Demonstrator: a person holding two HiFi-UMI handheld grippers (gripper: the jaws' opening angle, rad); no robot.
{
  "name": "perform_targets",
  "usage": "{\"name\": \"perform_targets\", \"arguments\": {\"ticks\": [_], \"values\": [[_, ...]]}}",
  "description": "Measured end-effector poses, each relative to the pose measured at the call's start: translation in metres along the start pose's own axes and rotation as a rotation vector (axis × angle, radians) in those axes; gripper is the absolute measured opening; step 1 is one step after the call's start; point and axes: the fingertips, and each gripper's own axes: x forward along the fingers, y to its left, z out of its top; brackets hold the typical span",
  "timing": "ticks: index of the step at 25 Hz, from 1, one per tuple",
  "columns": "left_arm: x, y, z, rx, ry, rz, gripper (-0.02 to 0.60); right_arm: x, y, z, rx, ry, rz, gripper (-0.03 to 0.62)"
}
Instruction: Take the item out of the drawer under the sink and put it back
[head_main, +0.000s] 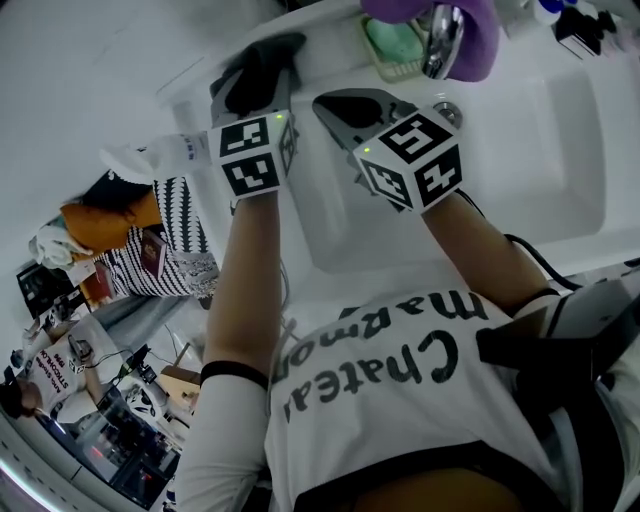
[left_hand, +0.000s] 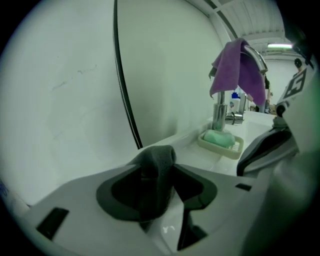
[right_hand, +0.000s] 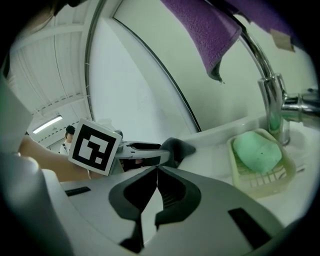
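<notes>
A dark grey cloth (head_main: 262, 62) stands bunched on the white sink counter (head_main: 330, 50), by the wall. My left gripper (head_main: 265, 88) is around the dark grey cloth (left_hand: 159, 155), its jaws apart on either side and not pressing on it. In its own view the left gripper (left_hand: 157, 171) is open. My right gripper (head_main: 328, 106) hovers just to the right over the counter. The right gripper (right_hand: 156, 172) is shut with nothing between its jaws. It looks at the left gripper (right_hand: 142, 152) and the cloth (right_hand: 179, 147). The drawer is not in view.
A cream soap dish (head_main: 393, 48) with green soap (right_hand: 256, 151) sits beside the chrome faucet (left_hand: 220, 112). A purple cloth (left_hand: 239, 70) hangs over the faucet. The sink basin (head_main: 520, 150) lies to the right. Bags and clutter (head_main: 130, 250) lie on the floor at the left.
</notes>
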Motion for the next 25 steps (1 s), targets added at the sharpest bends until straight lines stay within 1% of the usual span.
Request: {"name": "perform_targets", "arguments": {"ticks": [3, 7, 9, 11, 13, 20, 22, 23, 25], "values": [[0.000, -0.002, -0.002, 0.011, 0.018, -0.005, 0.181, -0.001, 0.002, 0.001, 0.013, -0.005, 0.007, 0.012], [0.003, -0.004, -0.021, -0.004, 0.102, -0.045, 0.195, -0.004, 0.005, 0.004, 0.007, -0.012, 0.004, 0.012], [0.000, -0.004, -0.025, -0.001, 0.106, -0.038, 0.201, -0.008, 0.005, 0.004, 0.004, -0.013, -0.007, 0.012], [-0.006, -0.005, -0.019, 0.008, 0.069, -0.024, 0.201, -0.013, 0.006, 0.003, -0.033, -0.003, -0.031, 0.012], [-0.013, -0.007, -0.009, 0.014, 0.027, -0.020, 0.201, -0.017, 0.010, 0.004, -0.096, 0.008, -0.056, 0.012], [-0.049, -0.019, 0.018, -0.009, -0.074, -0.076, 0.201, -0.035, 0.052, 0.007, -0.312, 0.042, -0.092, 0.012], [-0.064, -0.023, 0.025, -0.010, -0.115, -0.092, 0.201, -0.045, 0.062, 0.007, -0.329, 0.036, -0.110, 0.012], [-0.072, -0.025, 0.028, -0.006, -0.138, -0.097, 0.201, -0.049, 0.067, 0.007, -0.321, 0.027, -0.119, 0.012], [-0.094, -0.029, 0.032, -0.006, -0.184, -0.107, 0.201, -0.060, 0.079, 0.007, -0.271, 0.002, -0.129, 0.012]]}}
